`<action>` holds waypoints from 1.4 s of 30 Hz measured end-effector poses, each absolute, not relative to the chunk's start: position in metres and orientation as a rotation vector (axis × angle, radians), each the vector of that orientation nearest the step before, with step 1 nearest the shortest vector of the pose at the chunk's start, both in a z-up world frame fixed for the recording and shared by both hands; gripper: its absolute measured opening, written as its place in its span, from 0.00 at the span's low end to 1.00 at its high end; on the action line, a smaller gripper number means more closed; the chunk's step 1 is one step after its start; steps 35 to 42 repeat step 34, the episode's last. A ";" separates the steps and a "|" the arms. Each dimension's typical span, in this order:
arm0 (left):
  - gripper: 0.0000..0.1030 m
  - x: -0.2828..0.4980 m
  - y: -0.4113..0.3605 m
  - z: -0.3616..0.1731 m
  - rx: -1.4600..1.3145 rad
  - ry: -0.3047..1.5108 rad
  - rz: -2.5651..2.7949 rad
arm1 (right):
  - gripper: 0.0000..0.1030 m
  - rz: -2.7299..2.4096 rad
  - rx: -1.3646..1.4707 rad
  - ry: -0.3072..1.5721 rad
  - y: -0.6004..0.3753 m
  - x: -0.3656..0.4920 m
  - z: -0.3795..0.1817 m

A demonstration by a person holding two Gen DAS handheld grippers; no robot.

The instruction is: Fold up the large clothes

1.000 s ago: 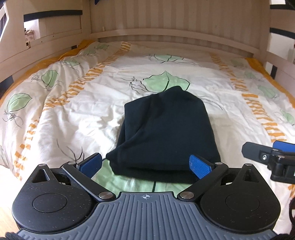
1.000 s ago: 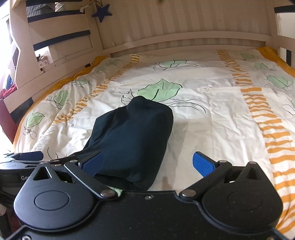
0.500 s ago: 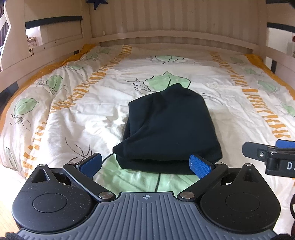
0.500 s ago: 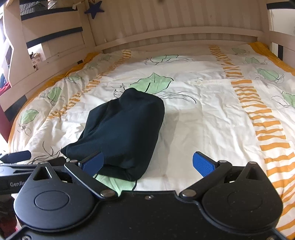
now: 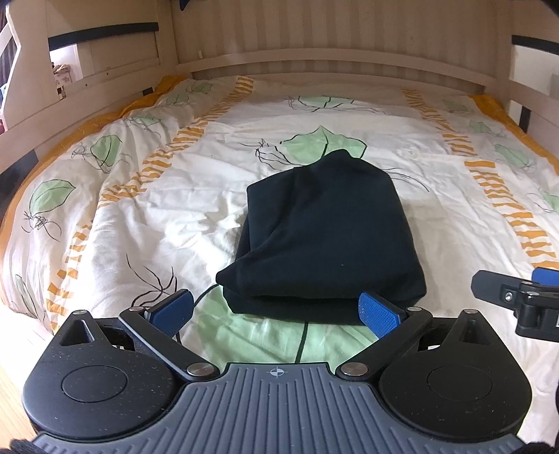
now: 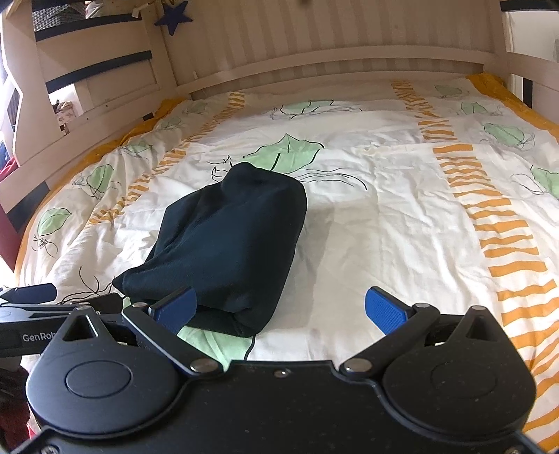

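A dark navy garment (image 5: 325, 237) lies folded into a compact thick bundle in the middle of the bed, also in the right wrist view (image 6: 227, 244). My left gripper (image 5: 276, 309) is open and empty, held just short of the bundle's near edge. My right gripper (image 6: 279, 307) is open and empty, to the right of the bundle's near corner. The right gripper's tip shows at the right edge of the left wrist view (image 5: 517, 293).
The bed has a white duvet (image 5: 139, 216) with green leaves and orange stripes. A pale wooden headboard (image 5: 332, 66) and side rails (image 6: 91, 115) enclose it. A blue star (image 6: 173, 17) hangs on the back left. Wooden floor (image 5: 10, 384) shows at the lower left.
Both grippers have pulled back and risen a little from the folded garment, so the bundle sits farther away. The garment has not moved.
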State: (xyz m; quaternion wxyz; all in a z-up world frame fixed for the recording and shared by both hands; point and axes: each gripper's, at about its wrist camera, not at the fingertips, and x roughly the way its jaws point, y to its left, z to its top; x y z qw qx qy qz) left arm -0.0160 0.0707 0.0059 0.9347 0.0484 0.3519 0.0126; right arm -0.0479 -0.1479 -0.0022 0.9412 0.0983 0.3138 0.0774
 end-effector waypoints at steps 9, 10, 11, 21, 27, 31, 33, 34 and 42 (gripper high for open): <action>0.99 -0.013 0.070 0.004 0.100 0.728 0.018 | 1.00 0.164 0.201 0.647 -0.146 -0.047 -0.004; 0.99 -0.013 0.070 0.004 0.098 0.729 0.018 | 1.00 0.164 0.201 0.648 -0.147 -0.047 -0.004; 0.99 -0.013 0.070 0.003 0.096 0.730 0.017 | 0.99 0.163 0.201 0.649 -0.147 -0.046 -0.004; 0.99 -0.009 0.075 -0.003 0.073 0.749 0.014 | 1.00 0.162 0.198 0.674 -0.145 -0.042 -0.011; 0.99 -0.008 0.077 -0.006 0.067 0.753 0.014 | 1.00 0.164 0.190 0.695 -0.141 -0.040 -0.014; 0.99 -0.007 0.078 -0.008 0.065 0.754 0.013 | 1.00 0.164 0.186 0.705 -0.139 -0.037 -0.016; 0.99 -0.006 0.078 -0.009 0.063 0.760 0.010 | 1.00 0.164 0.186 0.711 -0.138 -0.036 -0.018; 0.99 -0.004 0.079 -0.010 0.059 0.765 0.008 | 1.00 0.164 0.185 0.713 -0.138 -0.035 -0.018; 0.99 -0.004 0.079 -0.010 0.059 0.765 0.008 | 1.00 0.164 0.185 0.713 -0.138 -0.035 -0.018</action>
